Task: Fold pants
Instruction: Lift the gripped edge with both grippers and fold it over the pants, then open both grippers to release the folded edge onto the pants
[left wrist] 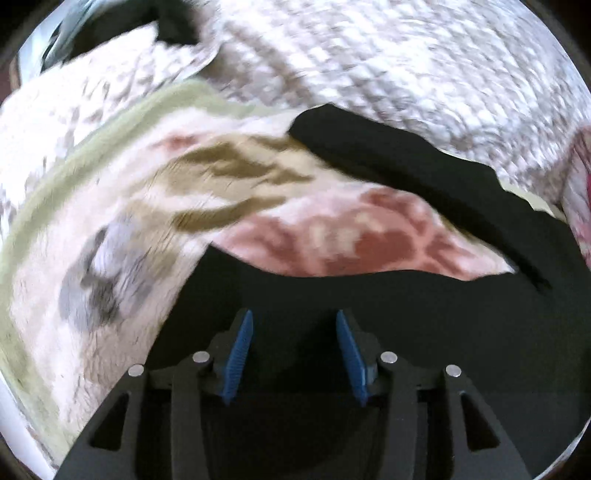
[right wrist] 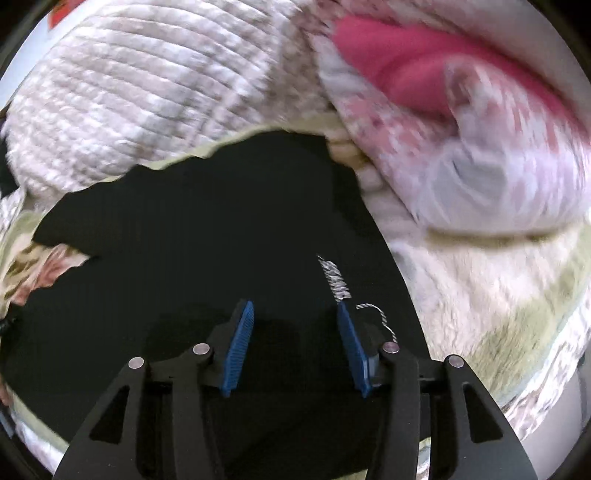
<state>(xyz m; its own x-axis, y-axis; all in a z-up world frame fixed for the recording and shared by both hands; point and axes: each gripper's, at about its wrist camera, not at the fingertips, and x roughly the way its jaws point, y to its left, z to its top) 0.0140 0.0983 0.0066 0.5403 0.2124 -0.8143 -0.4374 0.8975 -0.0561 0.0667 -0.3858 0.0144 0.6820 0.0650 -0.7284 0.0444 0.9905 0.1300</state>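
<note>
The black pants (left wrist: pixel 406 317) lie spread on a plush floral blanket (left wrist: pixel 122 206), and one dark strip of them (left wrist: pixel 406 166) runs up toward the right. My left gripper (left wrist: pixel 294 315) hangs open just above the black cloth, blue pads apart with nothing pinched between them. In the right wrist view the pants (right wrist: pixel 184 240) fill the middle, with a white printed mark (right wrist: pixel 338 280) and a thin twisted cord (right wrist: pixel 384 317) beside the right finger. My right gripper (right wrist: pixel 294 306) is also open over the cloth, holding nothing.
A quilted whitish bedspread (left wrist: pixel 369 55) covers the far side. A pink and white bundle of bedding (right wrist: pixel 461 122) lies at the upper right in the right wrist view. Another dark item (left wrist: pixel 173 22) shows at the top left. The blanket's pale green border (right wrist: pixel 517 295) curves around the right.
</note>
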